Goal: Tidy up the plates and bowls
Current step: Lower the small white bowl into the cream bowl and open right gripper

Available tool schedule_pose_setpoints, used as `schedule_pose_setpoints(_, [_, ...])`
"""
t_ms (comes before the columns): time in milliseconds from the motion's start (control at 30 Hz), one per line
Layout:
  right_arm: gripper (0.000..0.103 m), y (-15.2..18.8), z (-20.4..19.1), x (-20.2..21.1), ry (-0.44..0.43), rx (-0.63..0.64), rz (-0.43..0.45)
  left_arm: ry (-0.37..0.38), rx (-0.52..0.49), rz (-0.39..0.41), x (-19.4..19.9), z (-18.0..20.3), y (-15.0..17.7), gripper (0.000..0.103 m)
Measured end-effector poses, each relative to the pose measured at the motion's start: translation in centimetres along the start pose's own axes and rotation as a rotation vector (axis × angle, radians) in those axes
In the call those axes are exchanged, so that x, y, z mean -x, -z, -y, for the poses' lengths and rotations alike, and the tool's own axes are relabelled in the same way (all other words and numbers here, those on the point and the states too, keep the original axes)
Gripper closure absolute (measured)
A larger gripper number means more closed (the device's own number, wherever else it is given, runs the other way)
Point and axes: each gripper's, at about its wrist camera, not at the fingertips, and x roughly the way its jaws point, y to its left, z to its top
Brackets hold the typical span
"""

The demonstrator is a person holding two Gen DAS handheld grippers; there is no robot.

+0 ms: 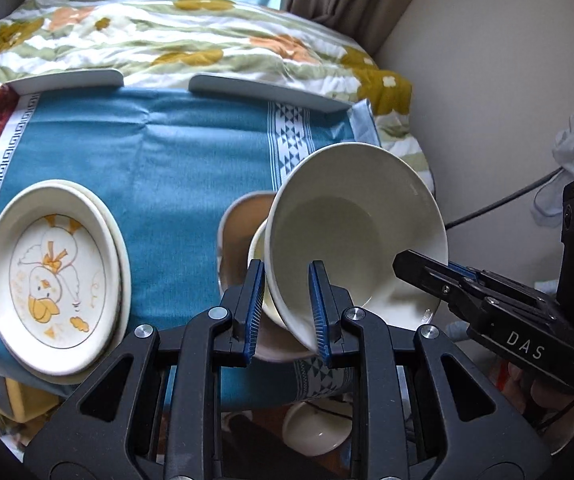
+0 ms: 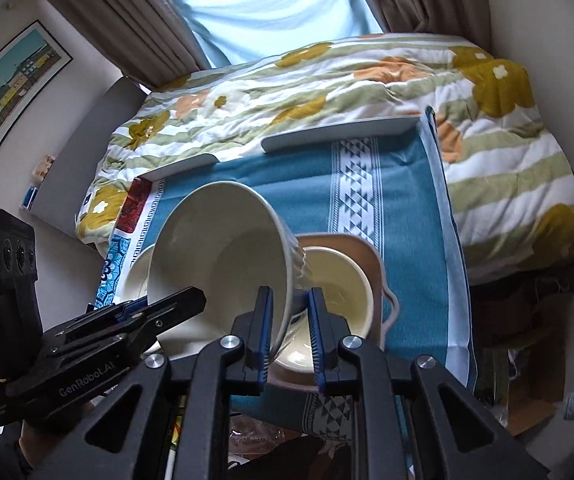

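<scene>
A floral quilt [image 1: 191,40] covers the bed at the far side, and on it lies a tray with a blue cloth [image 1: 191,160] spread over it. At the cloth's near left, only the left wrist view shows the duck plate [image 1: 53,276] in full, resting on another plate; the right wrist view catches just a sliver of it. Near the right edge, a large cream bowl [image 1: 363,232] is tilted on its side, its mouth facing the cameras, above a smaller cream bowl [image 2: 341,284] that sits in a tan dish [image 2: 367,256]. The right wrist view alone shows the small bowl's inside and the big bowl's ribbed outer wall. The left gripper [image 1: 287,312] has its jaws narrowly parted around the big bowl's rim, one finger inside, one outside. The right gripper [image 2: 290,332] clasps the rim the same way on the opposite side.
</scene>
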Motion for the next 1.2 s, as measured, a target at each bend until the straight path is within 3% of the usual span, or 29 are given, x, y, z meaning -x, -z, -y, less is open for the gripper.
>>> schedule_pose_setpoints(167, [0.087, 1.6, 1.9, -1.9, 0.02, -0.067, -0.022, -0.032, -0.049, -0.065, -3.4, -0.3, 0.3, 0.083])
schedule_pose_setpoints(500, [0.087, 2.6, 3.3, -3.6, 0.065, -0.097, -0.03, -0.099, -0.152, -0.107, -6.4, -0.2, -0.7, 0.083])
schedule_pose_setpoints(1200, [0.087, 2.3, 3.6, -4.6, 0.098, -0.109, -0.086, -0.213, -0.285, -0.104, -7.4, 1.2, -1.4, 0.083])
